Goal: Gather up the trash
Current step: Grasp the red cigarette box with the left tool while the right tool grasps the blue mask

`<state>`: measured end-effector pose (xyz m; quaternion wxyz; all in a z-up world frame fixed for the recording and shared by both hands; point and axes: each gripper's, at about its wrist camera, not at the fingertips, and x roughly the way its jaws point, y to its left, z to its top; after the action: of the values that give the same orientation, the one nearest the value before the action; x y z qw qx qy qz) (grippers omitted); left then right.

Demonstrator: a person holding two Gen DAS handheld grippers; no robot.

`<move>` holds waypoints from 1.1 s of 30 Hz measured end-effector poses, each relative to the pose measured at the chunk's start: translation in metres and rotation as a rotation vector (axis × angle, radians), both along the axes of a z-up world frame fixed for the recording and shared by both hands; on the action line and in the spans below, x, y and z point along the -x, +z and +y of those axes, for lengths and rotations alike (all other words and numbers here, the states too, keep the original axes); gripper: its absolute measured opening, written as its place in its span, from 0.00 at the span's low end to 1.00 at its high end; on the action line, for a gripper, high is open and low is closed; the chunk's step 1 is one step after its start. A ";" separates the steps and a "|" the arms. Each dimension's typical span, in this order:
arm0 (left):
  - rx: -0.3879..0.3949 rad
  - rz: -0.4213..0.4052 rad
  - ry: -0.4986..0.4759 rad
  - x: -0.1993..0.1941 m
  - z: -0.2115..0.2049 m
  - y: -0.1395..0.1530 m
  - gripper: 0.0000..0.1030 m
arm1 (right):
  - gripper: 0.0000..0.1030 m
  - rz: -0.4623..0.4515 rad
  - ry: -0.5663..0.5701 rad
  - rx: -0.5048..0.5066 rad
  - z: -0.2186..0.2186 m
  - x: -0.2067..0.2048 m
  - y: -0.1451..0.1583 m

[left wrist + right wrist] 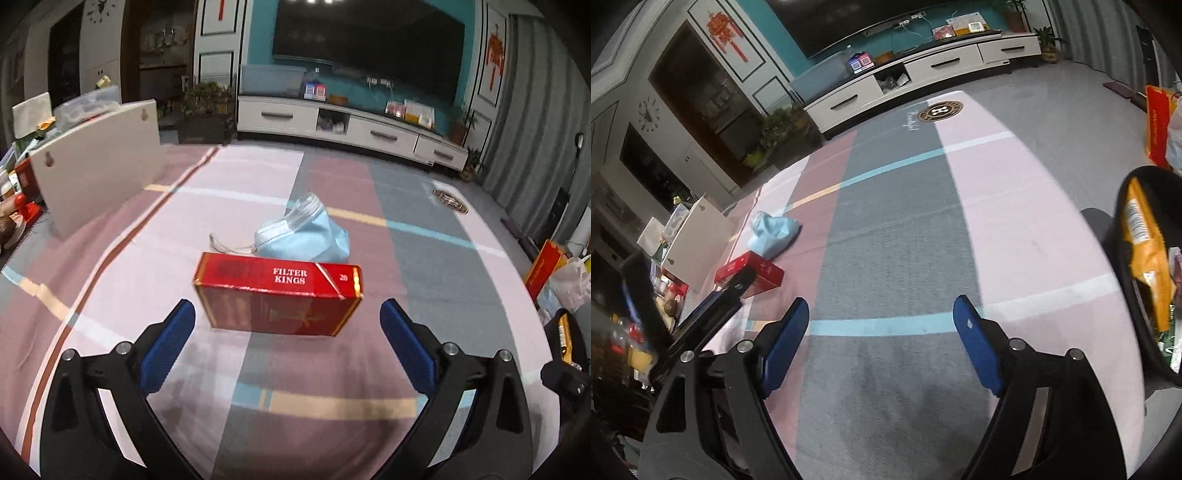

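Observation:
A red cigarette box (279, 297) marked "FILTER KINGS" lies on the striped rug, just ahead of my open left gripper (287, 314), between the lines of its blue fingers and apart from them. A crumpled blue face mask (304, 232) lies right behind the box. In the right wrist view the box (753, 275) and the mask (774, 232) lie at the left. My right gripper (881, 314) is open and empty over the grey stripe. A black bin (1145, 273) at the right edge holds a yellow wrapper (1145, 240) and other trash.
A white board (99, 173) leans at the left of the rug, with clutter behind it. A white TV cabinet (347, 129) runs along the far wall. A red bag (1158, 122) and plastic bags sit at the right. The bin's rim (569, 343) shows at the right edge of the left wrist view.

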<state>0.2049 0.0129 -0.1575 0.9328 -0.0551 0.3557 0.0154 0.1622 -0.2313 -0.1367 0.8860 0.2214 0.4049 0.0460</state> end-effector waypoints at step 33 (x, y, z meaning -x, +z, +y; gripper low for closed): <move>0.171 0.070 0.131 0.032 0.115 0.030 0.88 | 0.77 -0.044 0.258 0.235 0.143 -0.085 0.010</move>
<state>0.1733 0.1281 -0.1275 0.9087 -0.1572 0.3837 0.0479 0.2470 -0.0882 -0.1267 0.9011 0.0613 0.4132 0.1165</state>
